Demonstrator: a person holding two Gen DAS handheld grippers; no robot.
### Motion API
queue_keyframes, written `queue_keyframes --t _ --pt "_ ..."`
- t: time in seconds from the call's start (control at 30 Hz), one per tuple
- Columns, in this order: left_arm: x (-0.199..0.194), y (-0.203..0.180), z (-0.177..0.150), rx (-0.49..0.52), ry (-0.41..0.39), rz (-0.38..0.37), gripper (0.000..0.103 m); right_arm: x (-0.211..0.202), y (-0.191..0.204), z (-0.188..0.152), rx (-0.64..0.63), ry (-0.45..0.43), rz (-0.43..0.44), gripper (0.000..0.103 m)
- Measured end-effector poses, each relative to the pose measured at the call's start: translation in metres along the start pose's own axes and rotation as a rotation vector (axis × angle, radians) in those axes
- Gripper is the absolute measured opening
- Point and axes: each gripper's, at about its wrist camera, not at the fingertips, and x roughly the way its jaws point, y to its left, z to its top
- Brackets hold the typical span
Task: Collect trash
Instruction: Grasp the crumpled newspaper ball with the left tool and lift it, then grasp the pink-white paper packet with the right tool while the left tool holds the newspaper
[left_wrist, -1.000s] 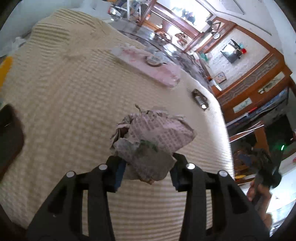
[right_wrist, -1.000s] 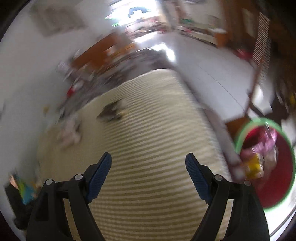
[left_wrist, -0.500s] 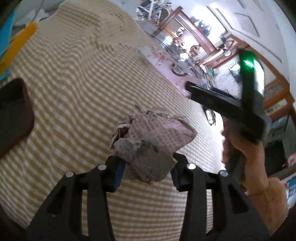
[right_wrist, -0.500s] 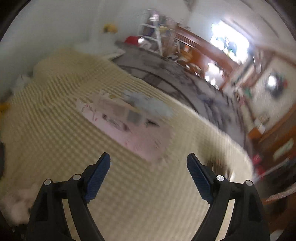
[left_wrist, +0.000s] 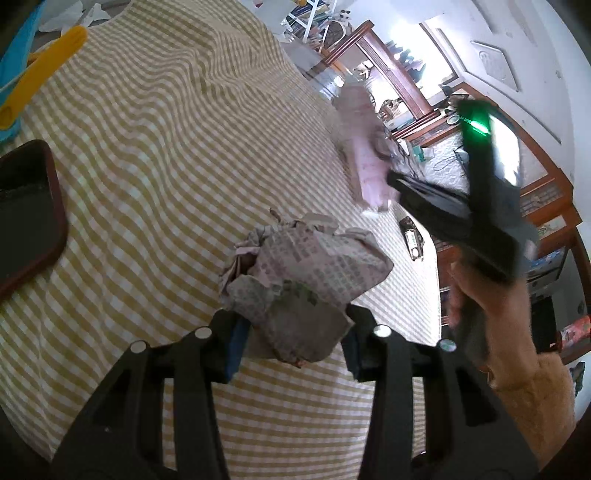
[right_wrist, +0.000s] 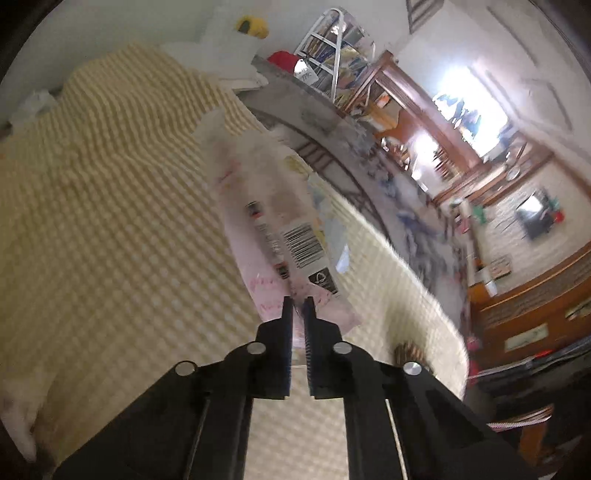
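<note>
Right gripper (right_wrist: 299, 306) just snapped shut on the pink plastic wrapper (right_wrist: 280, 236) lying on the checked bedspread (right_wrist: 110, 221), while the left gripper (left_wrist: 293, 332) keeps its crumpled newspaper wad (left_wrist: 303, 273) pinched, so both are probably bin-ready.

The left gripper (left_wrist: 293, 341) is matte black plastic with 2 angular fingers, each lined on its inner face with a blue pad (left_wrist: 236, 341); 4 round silver screw heads sit across the finger linkages, 2 per side; triangular cut-outs lighten the black arms behind them. The right gripper (right_wrist: 299, 308) is the same black build; its blue pads are ribbed along the inner edges; 4 silver screws show here too, and thin pale rods run along its lower arms. Seen from the left wrist camera, the right unit's black housing carries a bright green light (left_wrist: 476, 125). The person's right hand (left_wrist: 491, 314) emerges from a fuzzy tan sleeve (left_wrist: 535, 406).
</note>
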Motion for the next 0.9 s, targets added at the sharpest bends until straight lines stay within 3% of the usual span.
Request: queue_keyframes --t 0.2,0.43,0.47,0.5,0.53,0.57,0.67,0.83,0.87,0.9 --pt "-0.005 -0.003 -0.001 0.015 -0.001 -0.013 0.041 -0.035 -0.031 -0.038 0.135 0.086 0.197 0.0" --pt "-0.004 -0.006 -0.005 0.026 -0.006 0.009 0.041 -0.053 -0.01 -0.076 0.144 0.095 0.281 0.001" --pt "-0.003 -0.005 -0.005 0.023 -0.006 0.011 0.041 -0.054 -0.01 -0.076 0.162 0.073 0.294 0.007" --pt "-0.002 -0.003 -0.005 0.021 -0.008 0.013 0.041 -0.054 -0.009 -0.076 0.177 0.061 0.299 0.033" --pt "-0.002 -0.002 -0.005 0.02 -0.009 0.016 0.041 -0.052 -0.012 -0.073 0.202 0.043 0.297 0.053" --pt "-0.003 -0.002 -0.005 0.021 -0.011 0.021 0.041 -0.051 -0.015 -0.07 0.223 0.021 0.291 0.081" --pt "-0.003 -0.003 -0.006 0.023 -0.01 0.027 0.041 -0.04 -0.01 -0.058 0.218 0.012 0.252 0.083" --pt "-0.002 -0.005 -0.007 0.039 -0.009 0.038 0.041 0.004 0.007 -0.047 0.164 0.121 0.212 0.083" --pt "-0.002 -0.006 -0.006 0.045 -0.012 0.042 0.041 0.008 0.01 -0.047 0.163 0.123 0.206 0.076" --pt "-0.001 -0.007 -0.006 0.05 -0.014 0.049 0.041 0.012 0.012 -0.048 0.167 0.127 0.188 0.059"
